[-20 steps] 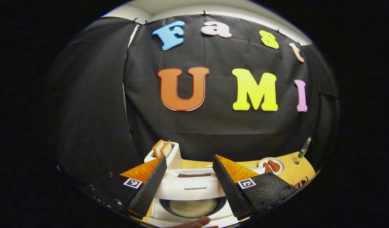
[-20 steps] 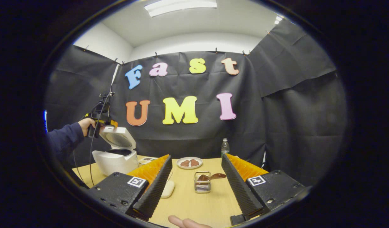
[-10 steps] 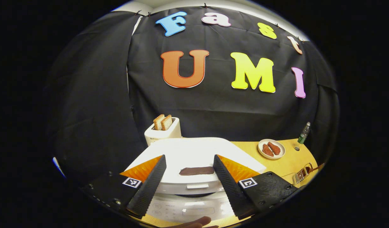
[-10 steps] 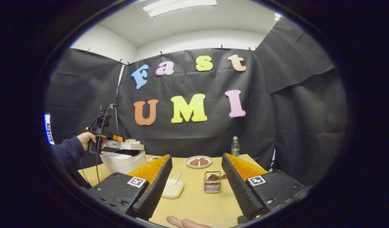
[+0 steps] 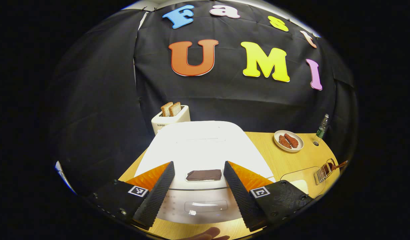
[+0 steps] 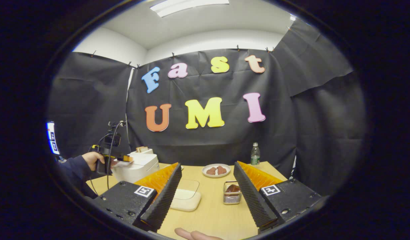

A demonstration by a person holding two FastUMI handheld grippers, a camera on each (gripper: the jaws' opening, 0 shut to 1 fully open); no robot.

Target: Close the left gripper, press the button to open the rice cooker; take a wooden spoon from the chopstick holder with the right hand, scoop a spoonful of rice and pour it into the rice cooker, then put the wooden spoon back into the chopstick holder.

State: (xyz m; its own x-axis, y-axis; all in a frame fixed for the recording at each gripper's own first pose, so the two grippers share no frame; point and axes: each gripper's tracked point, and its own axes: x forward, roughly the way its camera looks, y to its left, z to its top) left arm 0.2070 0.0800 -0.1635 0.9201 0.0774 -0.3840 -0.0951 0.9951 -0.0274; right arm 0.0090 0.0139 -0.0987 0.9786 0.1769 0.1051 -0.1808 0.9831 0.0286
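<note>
The white rice cooker (image 5: 205,143) stands right in front of my left gripper (image 5: 198,164) with its lid down. That gripper is open, its fingers straddling the dark button (image 5: 203,175) on the lid's front edge. From the right gripper view, the rice cooker (image 6: 139,165) sits at the table's left with the left gripper (image 6: 126,159) and a hand (image 6: 91,158) at its lid. My right gripper (image 6: 207,165) hovers open and empty above the table. The wire chopstick holder (image 6: 232,196) holds the wooden spoon (image 6: 232,189) between its fingers' line of sight.
A shallow rice container (image 6: 186,200) with a clear lid lies left of the holder. A plate (image 6: 216,170) of brown food and a bottle (image 6: 255,154) stand at the back. A toaster (image 5: 169,120) with bread slices sits behind the cooker.
The rice cooker's lid has swung down from open to closed, with the left gripper following it down. The right gripper has drifted slightly and stays open.
</note>
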